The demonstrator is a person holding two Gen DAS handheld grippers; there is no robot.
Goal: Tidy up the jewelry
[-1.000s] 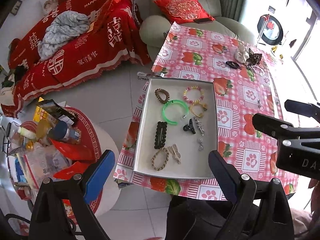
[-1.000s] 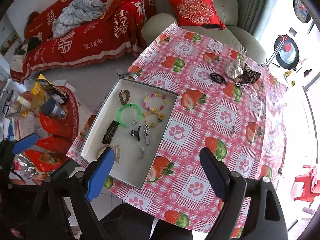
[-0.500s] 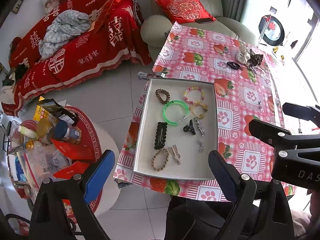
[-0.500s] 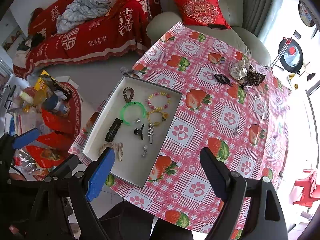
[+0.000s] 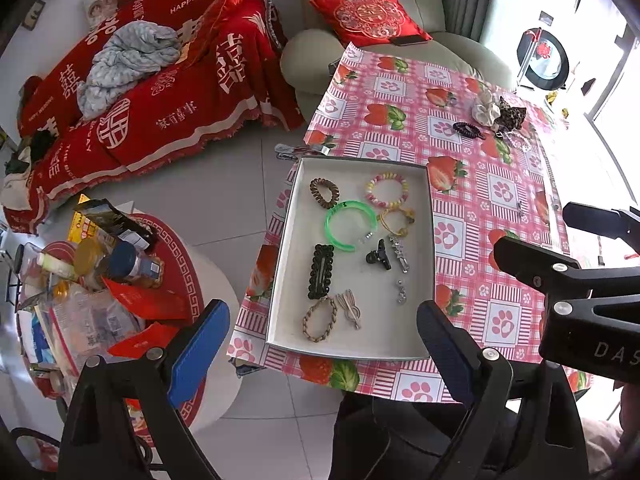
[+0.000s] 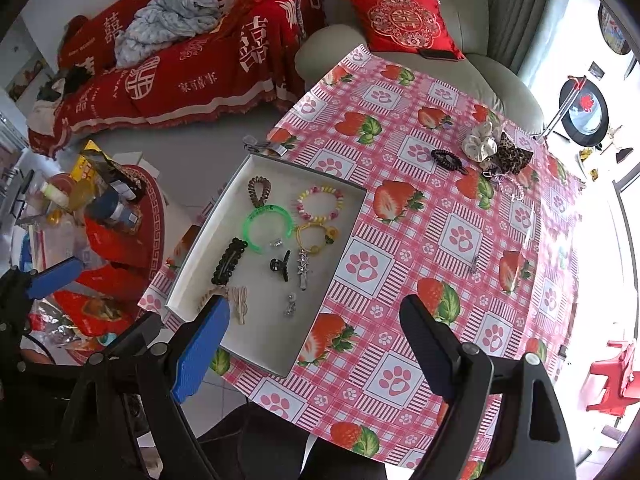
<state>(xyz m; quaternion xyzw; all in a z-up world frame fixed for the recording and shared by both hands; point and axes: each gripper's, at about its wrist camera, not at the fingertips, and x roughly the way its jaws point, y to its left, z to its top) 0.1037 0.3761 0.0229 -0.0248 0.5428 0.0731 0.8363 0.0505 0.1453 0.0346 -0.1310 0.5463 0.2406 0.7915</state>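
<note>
A white tray [image 5: 288,280] [image 6: 200,264] lies on the near left of the strawberry tablecloth [image 6: 460,240]. In it are a green bangle [image 5: 351,225] [image 6: 267,227], a beaded bracelet [image 5: 386,189], a brown coil tie [image 5: 324,193], a black clip [image 5: 321,271], a black claw clip [image 5: 378,255] and several small pieces. A black coil tie [image 6: 448,159], scrunchies [image 6: 496,148] and a small clip [image 6: 474,265] lie loose on the cloth. My left gripper [image 5: 320,354] is open and empty, high above the tray's near edge. My right gripper [image 6: 316,344] is open and empty, high above the table's near side.
A round side table [image 5: 188,280] crowded with jars, bottles and red packets stands left of the table. A red-covered sofa [image 5: 160,80] and a beige armchair with a red cushion [image 6: 400,24] are behind. A red stool [image 6: 612,376] stands at the right.
Both grippers have risen a little and drifted, so the table looks slightly smaller and shifted. Nothing on the table has moved. Both stay open and empty.
</note>
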